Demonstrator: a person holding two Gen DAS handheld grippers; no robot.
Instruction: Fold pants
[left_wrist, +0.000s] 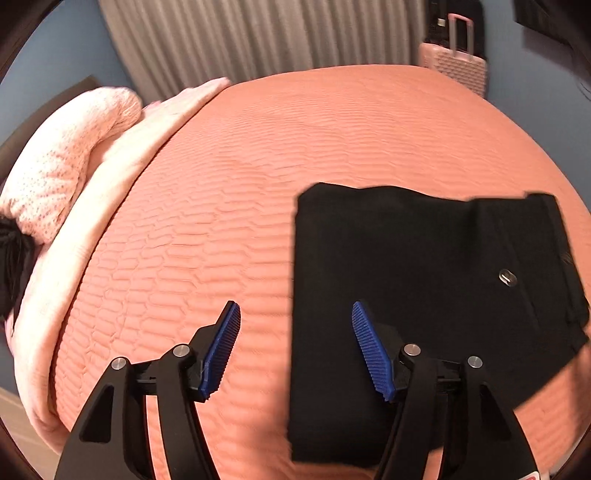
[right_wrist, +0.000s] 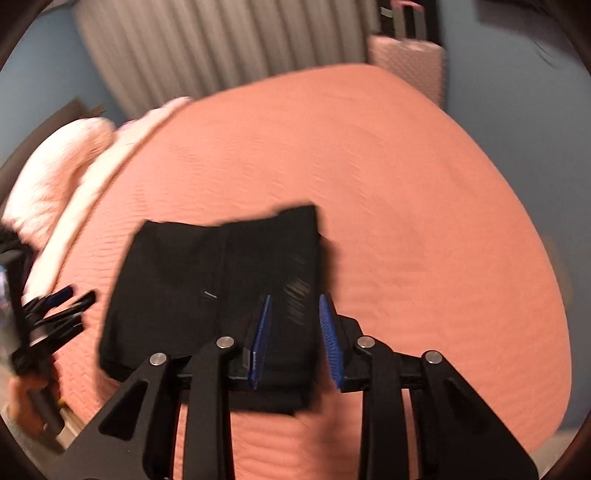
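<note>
Black pants (left_wrist: 413, 288) lie folded into a compact rectangle on the orange quilted bedspread (left_wrist: 258, 155); a metal button (left_wrist: 506, 277) shows near their right side. My left gripper (left_wrist: 295, 332) is open and empty, hovering over the pants' left edge. In the right wrist view the same pants (right_wrist: 207, 288) lie flat. My right gripper (right_wrist: 294, 325) is open, its blue pads above the right part of the bundle, holding nothing. The left gripper also shows at the left edge (right_wrist: 55, 314), blurred.
A pale pink blanket (left_wrist: 110, 177) and a speckled pink pillow (left_wrist: 62, 158) lie along the bed's left side. A pink suitcase (left_wrist: 456, 66) stands beyond the far right corner. Grey curtains (left_wrist: 258, 33) hang behind the bed.
</note>
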